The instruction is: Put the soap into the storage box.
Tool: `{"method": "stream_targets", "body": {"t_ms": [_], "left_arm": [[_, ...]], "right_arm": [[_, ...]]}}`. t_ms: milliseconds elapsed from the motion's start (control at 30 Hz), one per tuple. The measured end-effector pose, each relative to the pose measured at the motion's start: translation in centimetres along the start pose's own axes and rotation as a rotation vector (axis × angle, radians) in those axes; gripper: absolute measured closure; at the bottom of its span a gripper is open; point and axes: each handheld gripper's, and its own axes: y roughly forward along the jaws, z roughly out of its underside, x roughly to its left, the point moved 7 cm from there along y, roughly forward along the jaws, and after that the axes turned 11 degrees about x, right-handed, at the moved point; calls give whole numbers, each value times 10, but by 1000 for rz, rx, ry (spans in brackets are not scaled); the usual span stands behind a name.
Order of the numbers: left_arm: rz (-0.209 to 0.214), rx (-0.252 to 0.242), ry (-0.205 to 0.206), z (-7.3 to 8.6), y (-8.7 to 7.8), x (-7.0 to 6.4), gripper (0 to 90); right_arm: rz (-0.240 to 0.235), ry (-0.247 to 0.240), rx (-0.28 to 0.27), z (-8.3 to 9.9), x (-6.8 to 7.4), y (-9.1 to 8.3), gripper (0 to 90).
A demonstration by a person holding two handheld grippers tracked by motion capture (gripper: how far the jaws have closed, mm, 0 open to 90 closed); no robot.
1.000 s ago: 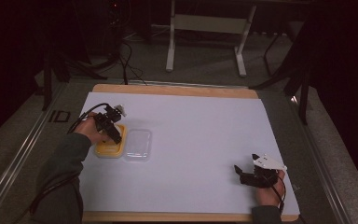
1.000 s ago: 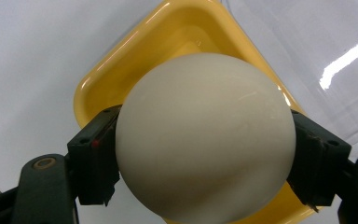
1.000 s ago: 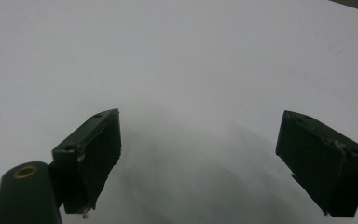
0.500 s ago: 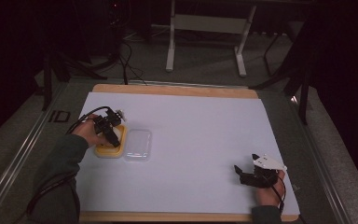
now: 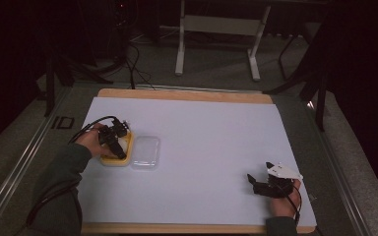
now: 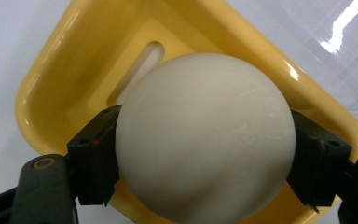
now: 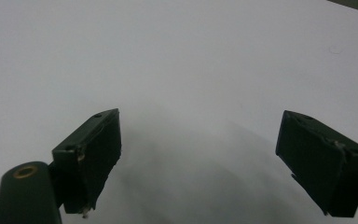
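Egg (image 6: pixel 205 140) now lower over dish (image 6: pixel 65 84)

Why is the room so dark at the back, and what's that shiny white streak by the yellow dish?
High view: light falls on the white table; the room behind stays dim. Left gripper view: the streak is glare on the clear lid beside the yellow dish; the white ball has a soft sheen. Right gripper view: the right gripper casts a grey blurry shadow.
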Motion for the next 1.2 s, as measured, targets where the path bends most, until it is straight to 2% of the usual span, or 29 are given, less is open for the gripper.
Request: {"method": "stream_targets", "body": {"t_ms": [100, 300, 633, 700, 833, 900, 967, 1033, 1200], "left_arm": [[29, 2, -20, 1, 1, 0, 225], [43, -11, -16, 2, 0, 1, 171], [25, -43, -22, 4, -10, 2, 103], [31, -61, -21, 5, -15, 1, 98], [12, -111, -16, 5, -27, -1, 97], [4, -154, -7, 5, -35, -3, 144], [15, -215, 1, 3, -43, -7, 163], [23, -254, 11, 1, -49, -10, 207], [0, -269, 46, -5, -54, -20, 296]], "right_arm": [[2, 0, 3, 0, 0, 0, 140], [2, -2, 2, 0, 0, 0, 140], [5, -7, 2, 0, 1, 0, 140], [6, -8, 2, 0, 1, 0, 141], [5, -5, 0, 0, 1, 0, 140], [5, -5, 0, 0, 1, 0, 140], [5, -4, 0, 0, 1, 0, 140], [6, -5, -1, 0, 1, 0, 140], [6, -4, -1, 0, 0, 0, 140]]}}
